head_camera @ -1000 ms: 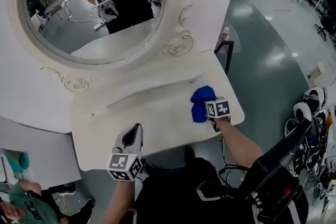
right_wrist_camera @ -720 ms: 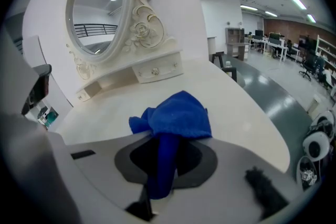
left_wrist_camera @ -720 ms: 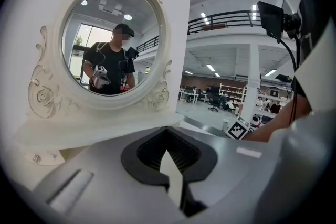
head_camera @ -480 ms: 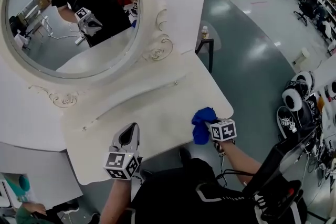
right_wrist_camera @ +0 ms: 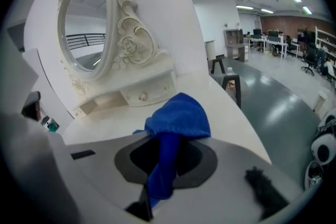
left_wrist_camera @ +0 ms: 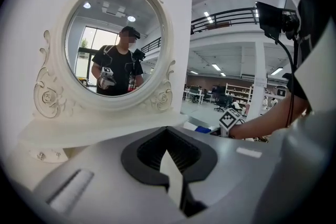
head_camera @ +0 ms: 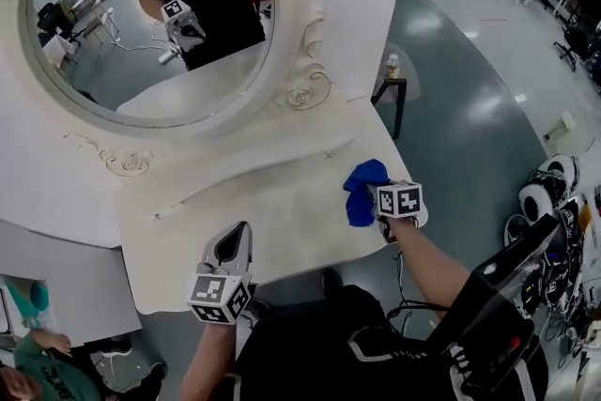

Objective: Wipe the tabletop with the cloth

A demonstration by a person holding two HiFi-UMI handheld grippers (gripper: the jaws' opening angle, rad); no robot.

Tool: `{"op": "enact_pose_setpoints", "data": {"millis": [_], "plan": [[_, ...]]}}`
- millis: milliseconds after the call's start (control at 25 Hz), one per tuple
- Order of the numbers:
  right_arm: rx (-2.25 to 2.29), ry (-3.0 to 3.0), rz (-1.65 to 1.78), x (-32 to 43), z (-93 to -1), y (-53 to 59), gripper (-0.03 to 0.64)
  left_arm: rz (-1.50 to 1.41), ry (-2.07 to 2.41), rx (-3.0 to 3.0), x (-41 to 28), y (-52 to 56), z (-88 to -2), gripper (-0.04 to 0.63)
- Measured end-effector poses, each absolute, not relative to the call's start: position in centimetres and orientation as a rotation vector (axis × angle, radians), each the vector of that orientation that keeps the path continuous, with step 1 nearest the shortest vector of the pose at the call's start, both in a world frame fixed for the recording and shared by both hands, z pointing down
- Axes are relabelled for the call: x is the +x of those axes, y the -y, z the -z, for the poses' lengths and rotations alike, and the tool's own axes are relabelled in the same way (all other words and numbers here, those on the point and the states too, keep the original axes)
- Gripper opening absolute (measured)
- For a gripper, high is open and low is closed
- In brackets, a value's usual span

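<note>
The right tool is clenched on the blue cloth, which bunches ahead of its jaws at the far right end of the bench, near the front edge. Nearly all the bare surface stretches leftward from there, so the wiping stroke likely runs left, toward the left tool, which is closed on nothing at the bench's front edge.

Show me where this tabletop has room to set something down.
The tabletop is bare from its left end across the middle, between the drawer ledge under the mirror and the left gripper at the front. The right end is taken, by the blue cloth in the right gripper.
</note>
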State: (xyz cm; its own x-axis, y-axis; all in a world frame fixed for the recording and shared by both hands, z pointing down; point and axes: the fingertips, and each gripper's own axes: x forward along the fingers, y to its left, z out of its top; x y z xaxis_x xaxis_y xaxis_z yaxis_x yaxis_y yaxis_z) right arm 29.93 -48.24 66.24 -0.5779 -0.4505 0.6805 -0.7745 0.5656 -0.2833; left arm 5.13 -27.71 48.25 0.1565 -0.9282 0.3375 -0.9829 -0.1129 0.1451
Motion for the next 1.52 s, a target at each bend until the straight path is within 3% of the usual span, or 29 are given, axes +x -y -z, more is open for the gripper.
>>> {"op": "enact_pose_setpoints", "data": {"millis": [320,1200,1520], "plan": [[0.966,2.192,-0.681,26.5,-67.8,56.0,0.054,-0.249,1.891,2.057,5.4,27.9,-48.1,0.006],[0.947,2.130,-0.744,38.3,-68.3,40.5,0.054,-0.220,1.714,2.230,10.0,32.0,-47.8,0.006],[0.956,2.250,-0.638,35.8,-65.8,46.9,0.054,-0.228,1.759,2.179,10.1,31.5,-48.2,0.006]]}}
